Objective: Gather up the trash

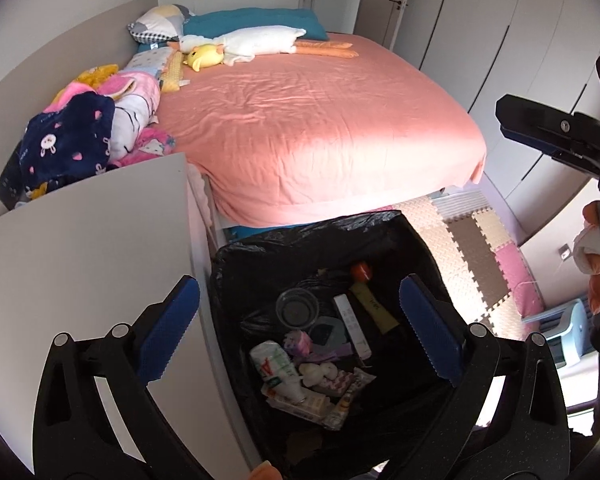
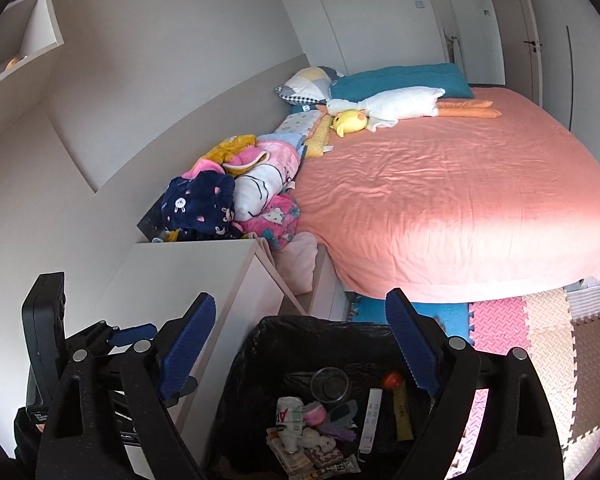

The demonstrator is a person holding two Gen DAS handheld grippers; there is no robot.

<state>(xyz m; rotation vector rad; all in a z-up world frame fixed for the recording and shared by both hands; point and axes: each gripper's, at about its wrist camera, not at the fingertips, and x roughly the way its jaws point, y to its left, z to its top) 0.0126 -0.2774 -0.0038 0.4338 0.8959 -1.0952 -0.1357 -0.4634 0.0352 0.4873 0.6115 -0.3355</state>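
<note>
Trash [image 1: 320, 364] lies heaped in the black-lined bin [image 1: 236, 256] at 6 o'clock below the spread, empty left gripper [image 1: 300, 334] in the left wrist view, while the right wrist view shows it at 6 o'clock under the equally spread right gripper [image 2: 302, 346], beside the white nightstand [image 2: 188, 276].

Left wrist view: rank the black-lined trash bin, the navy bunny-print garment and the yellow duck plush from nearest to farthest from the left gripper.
1. Black-lined trash bin, directly below the open left gripper.
2. Navy bunny-print garment, left, beyond the white cabinet top.
3. Yellow duck plush, far end of the bed, by the pillows.
</note>
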